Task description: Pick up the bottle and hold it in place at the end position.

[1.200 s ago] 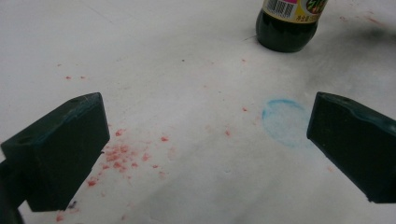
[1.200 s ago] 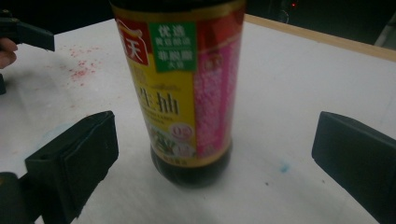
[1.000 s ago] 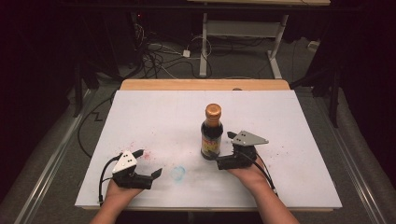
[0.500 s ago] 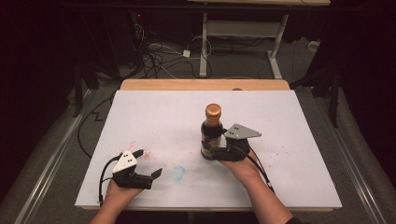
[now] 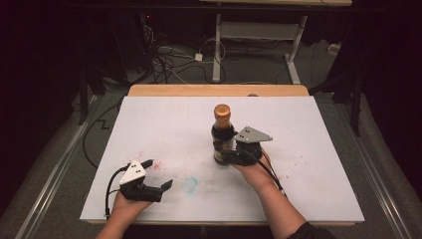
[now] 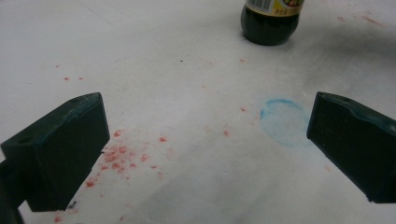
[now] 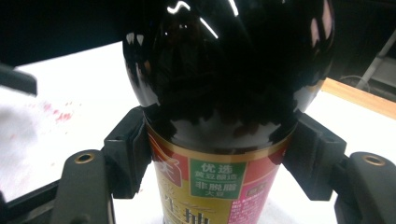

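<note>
Bottle stands upright on the white board, slightly right of centre, dark glass with an orange-brown cap. Right gripper pinches it low on the body from the 5 o'clock side; in the right gripper view both black pads press on the label band, one each side, below the bulge of the shoulder. Its jaws have just been closing, with the bottle between them.

Left gripper rests near the board's front-left corner, at about 8 o'clock from the bottle and well apart from it. Its jaws are spread wide with nothing between them; the left gripper view looks across bare board toward the bottle's base.

Edges and room: the front edge of the board lies just behind the left hand. Open board runs from 9 to 12 o'clock of the bottle and again from 1 to 4 o'clock. A strip of wooden tabletop shows along the far edge at 12 o'clock. Marks on the surface: red specks by the left gripper, a faint blue ring between the two grippers.

Label: red and yellow with a gold rim and a green panel carrying Chinese characters, roughly "优选"; smaller lines are not sharp enough to read surely.
</note>
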Demonstrator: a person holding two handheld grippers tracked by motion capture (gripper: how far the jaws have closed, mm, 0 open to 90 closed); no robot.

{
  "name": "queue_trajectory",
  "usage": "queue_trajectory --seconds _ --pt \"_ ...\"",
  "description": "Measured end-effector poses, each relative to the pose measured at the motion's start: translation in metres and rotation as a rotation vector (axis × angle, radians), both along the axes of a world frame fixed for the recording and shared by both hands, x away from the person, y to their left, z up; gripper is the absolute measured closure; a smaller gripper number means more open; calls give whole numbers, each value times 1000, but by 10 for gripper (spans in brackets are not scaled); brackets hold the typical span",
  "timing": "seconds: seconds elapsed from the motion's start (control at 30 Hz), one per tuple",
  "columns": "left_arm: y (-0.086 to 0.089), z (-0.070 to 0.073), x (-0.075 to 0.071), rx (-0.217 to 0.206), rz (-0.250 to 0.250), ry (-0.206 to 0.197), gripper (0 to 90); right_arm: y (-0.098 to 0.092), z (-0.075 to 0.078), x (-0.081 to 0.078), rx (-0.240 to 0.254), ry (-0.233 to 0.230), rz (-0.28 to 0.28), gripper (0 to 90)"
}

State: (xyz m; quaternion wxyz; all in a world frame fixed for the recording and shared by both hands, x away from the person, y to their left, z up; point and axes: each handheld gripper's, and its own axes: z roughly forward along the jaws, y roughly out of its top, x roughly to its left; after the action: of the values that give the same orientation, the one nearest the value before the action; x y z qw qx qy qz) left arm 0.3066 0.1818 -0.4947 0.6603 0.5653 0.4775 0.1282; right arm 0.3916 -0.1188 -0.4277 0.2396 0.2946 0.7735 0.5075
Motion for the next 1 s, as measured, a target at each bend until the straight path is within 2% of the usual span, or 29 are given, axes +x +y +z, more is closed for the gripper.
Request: queue_trajectory --seconds 0.23,0.4,0.83,1.0 --pt "0 0 0 0 -3 -2 0 -1 0 22 21 -10 -40 326" --pt "0 0 0 -1 -3 0 0 2 0 29 21 -10 -52 325" --pt "1 0 1 -5 -3 7 0 4 -4 32 25 -7 -50 314" --pt "2 1 3 -11 2 23 0 3 -4 32 27 -3 -43 306"
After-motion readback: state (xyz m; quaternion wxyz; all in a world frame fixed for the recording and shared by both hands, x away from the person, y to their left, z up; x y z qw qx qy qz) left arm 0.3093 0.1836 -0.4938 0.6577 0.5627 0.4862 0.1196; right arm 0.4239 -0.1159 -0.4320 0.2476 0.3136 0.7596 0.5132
